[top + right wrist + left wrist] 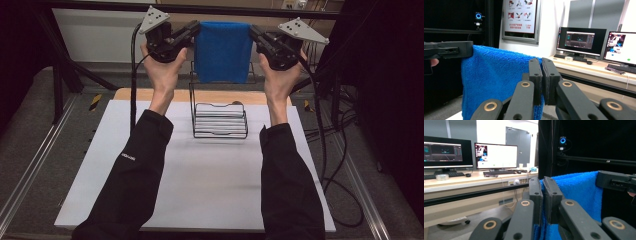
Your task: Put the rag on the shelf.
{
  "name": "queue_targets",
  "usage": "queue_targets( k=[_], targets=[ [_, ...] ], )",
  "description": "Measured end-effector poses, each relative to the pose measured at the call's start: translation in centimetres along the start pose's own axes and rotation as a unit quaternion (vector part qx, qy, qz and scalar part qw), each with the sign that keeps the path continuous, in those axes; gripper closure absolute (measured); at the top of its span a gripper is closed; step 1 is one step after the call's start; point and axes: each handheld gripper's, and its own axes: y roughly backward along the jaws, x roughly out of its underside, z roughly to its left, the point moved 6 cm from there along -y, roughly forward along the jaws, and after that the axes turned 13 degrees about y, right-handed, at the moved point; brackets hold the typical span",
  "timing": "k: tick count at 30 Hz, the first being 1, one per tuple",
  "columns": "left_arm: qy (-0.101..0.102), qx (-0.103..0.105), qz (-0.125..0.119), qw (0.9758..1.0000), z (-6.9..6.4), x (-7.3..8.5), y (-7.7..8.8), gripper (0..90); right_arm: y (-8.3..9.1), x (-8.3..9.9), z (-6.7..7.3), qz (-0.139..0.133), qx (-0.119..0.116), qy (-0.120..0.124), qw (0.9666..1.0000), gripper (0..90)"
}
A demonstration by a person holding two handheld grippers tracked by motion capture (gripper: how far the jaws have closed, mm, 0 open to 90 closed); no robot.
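Blue towel (pixel 223 52) hangs stretched between the two tools, held up in the air above the far part of the white worktop (pixel 200 175), its lower edge just above the top of the wire rack (pixel 220 120). White worktop, the largest item, lies under both forearms, with a strip of bare wood along its far edge. Dark-sleeved forearms enter from the bottom of the high view, and each hand grips one tool from below. Wire rack, black, stands on the far middle of the worktop, directly under the towel; a taller wire frame rises from its back. Left tool (pixel 194 31) has its jaws pressed together on the towel's upper left corner; in the left gripper view (pixel 543 195) blue cloth is pinched between the two black pads. Right tool (pixel 254 33) likewise pinches the upper right corner, and the right gripper view (pixel 542 77) shows the cloth's edge caught between the closed pads. Grey three-cornered plates sit on top of both tools, and a black cable trails down from each.
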Motion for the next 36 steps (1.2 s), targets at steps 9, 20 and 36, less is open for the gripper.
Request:
queue_targets(
  k=[9, 20, 36],
  targets=[
    [-0.001, -0.009, 0.006, 0.9999, 1.1, 0.9, -0.9, 85.3, -1.4, 1.4, -0.3, 0.008, -0.003, -0.007, 0.9999, 87.6],
    [-0.009, -0.002, 0.035, 0.9994, 1.6, 3.1, -1.0, 85.3, -1.1, 3.7, 0.0, 0.031, -0.009, -0.013, 0.9994, 87.6],
    [-0.025, -0.001, 0.074, 0.9969, 2.1, 6.6, -1.0, 85.3, -0.1, 7.0, 0.7, 0.064, -0.023, -0.029, 0.9973, 87.5]
  ],
)
